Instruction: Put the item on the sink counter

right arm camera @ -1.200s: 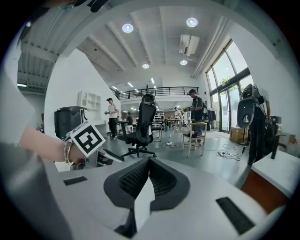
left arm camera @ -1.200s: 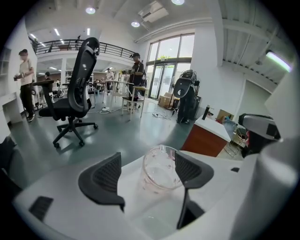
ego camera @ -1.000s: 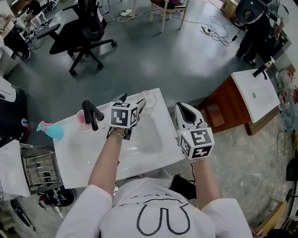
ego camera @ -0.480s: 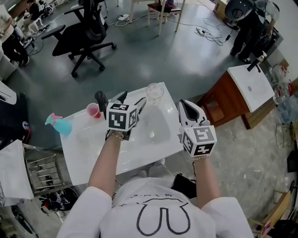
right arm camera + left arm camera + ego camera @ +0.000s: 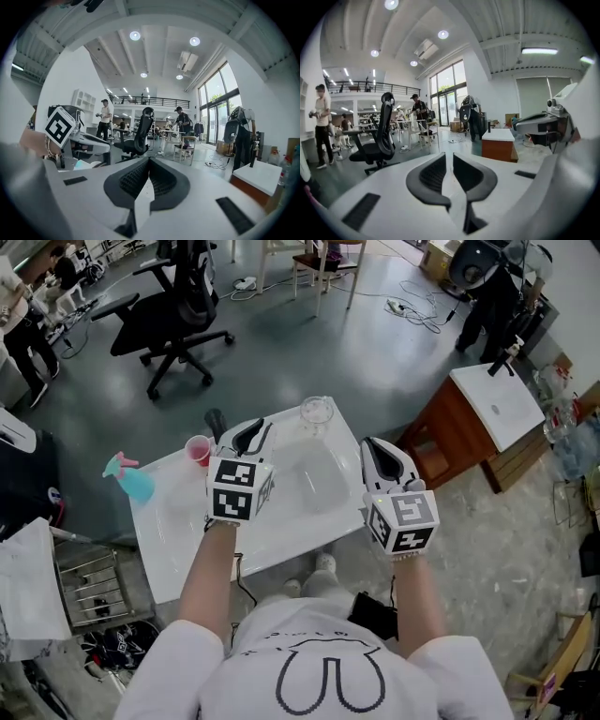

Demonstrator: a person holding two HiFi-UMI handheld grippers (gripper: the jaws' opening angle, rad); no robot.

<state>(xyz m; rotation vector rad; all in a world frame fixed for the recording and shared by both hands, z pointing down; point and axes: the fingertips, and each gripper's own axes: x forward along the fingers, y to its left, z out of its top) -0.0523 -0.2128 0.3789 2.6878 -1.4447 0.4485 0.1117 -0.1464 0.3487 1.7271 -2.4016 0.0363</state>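
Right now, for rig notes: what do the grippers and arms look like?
Both the left gripper and right gripper: white shells, dark ribbed pads, white cubes with black square markers. Short white sleeves. Left jaws have just been closing, nothing between them.

I log the sink counter (image 5: 178,554) at near centre, with the basin (image 5: 314,479) sunk in its right half. On the far edge, the tap (image 5: 215,421) stands left of the glass jar (image 5: 317,413), and the jar sits just beyond the basin. Cup (image 5: 199,450) just left of the tap. Spray bottle (image 5: 131,484) at the counter's far left corner. Wire rack (image 5: 89,582) beside the counter's near left end. Office chair (image 5: 173,310) on the floor, far left. I note a second cabinet (image 5: 497,404) well apart, far right.
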